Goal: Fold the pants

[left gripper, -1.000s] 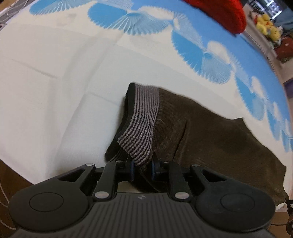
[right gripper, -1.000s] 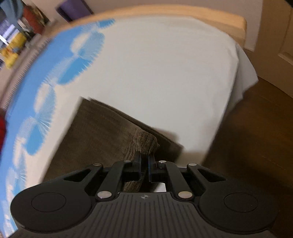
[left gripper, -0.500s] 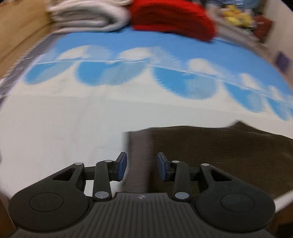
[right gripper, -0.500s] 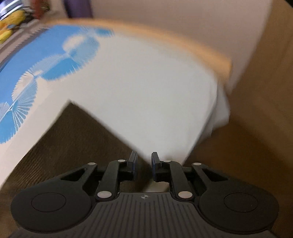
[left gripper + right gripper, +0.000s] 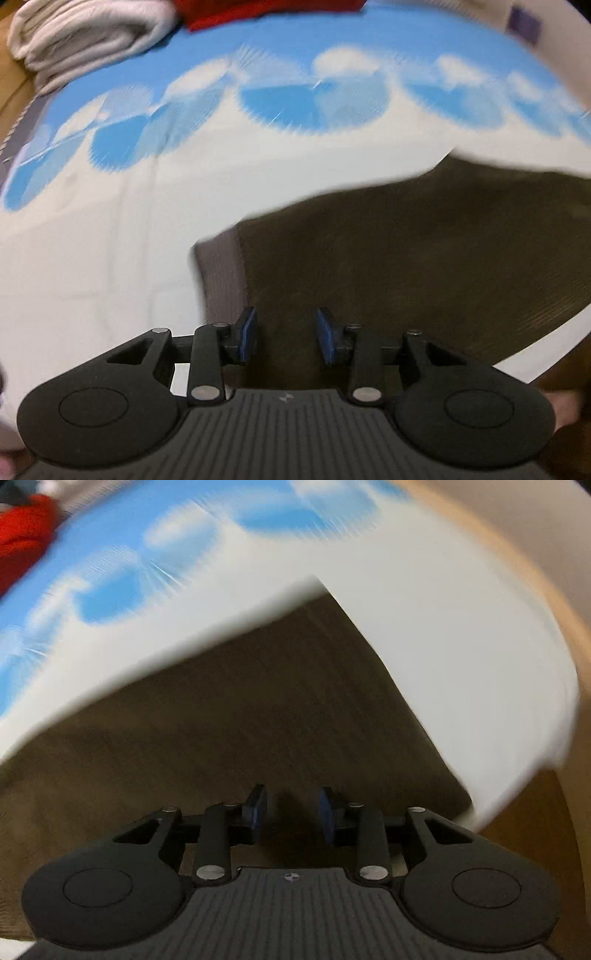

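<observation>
Dark brown corduroy pants lie flat and folded on the white and blue bedsheet, their grey waistband at the left end. My left gripper hovers above the pants just right of the waistband, open, with nothing between its blue pads. In the right wrist view the same pants fill the middle, one corner near the bed's edge. My right gripper hangs over them with its jaws opening and nothing pressed between them.
Folded white bedding and a red knitted item lie at the far side of the bed. The wooden bed frame curves along the right, and brown floor shows past the sheet's edge.
Both grippers let go of the pants: the left released the striped waistband, the right the leg end. Both rolled and shifted over the cloth, which now lies flat.
</observation>
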{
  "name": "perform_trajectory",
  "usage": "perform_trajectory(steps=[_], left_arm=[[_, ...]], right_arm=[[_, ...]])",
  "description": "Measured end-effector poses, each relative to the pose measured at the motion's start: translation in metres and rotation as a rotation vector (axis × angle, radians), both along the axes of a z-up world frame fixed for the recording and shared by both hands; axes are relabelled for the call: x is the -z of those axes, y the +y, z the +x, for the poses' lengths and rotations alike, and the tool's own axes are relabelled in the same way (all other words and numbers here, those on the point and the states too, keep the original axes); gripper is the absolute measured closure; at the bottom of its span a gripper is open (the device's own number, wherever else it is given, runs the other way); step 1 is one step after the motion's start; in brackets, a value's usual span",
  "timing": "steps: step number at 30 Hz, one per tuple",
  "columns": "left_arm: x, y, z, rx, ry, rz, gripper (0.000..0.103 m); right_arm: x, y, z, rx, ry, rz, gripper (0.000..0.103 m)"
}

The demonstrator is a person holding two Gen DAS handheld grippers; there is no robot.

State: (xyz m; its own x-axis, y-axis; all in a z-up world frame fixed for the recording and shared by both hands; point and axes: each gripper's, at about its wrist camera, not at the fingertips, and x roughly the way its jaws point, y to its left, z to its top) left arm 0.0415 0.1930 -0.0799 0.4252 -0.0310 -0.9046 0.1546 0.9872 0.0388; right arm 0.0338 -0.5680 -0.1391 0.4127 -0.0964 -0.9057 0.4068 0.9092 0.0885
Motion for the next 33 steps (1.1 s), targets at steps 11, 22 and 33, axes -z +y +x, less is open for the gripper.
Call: perform_trajectory(steps=[11,22,33], left_arm=[[0.070,-0.054,-0.003,0.251,0.256,0.244,0.062],[0.041,-0.051,0.017,0.168,0.149,0.164,0.051],[0.059,-0.035,0.027,0.163,0.197,0.184,0.051]], right_arm=[[-0.054,0.169,0.088,-0.470,-0.329,0.206,0.099],[-0.024,0.366,0.166,-0.838,-0.182,0.308,0.075],[0.044,0.438,0.208,-0.773,0.092,0.432,0.057]])
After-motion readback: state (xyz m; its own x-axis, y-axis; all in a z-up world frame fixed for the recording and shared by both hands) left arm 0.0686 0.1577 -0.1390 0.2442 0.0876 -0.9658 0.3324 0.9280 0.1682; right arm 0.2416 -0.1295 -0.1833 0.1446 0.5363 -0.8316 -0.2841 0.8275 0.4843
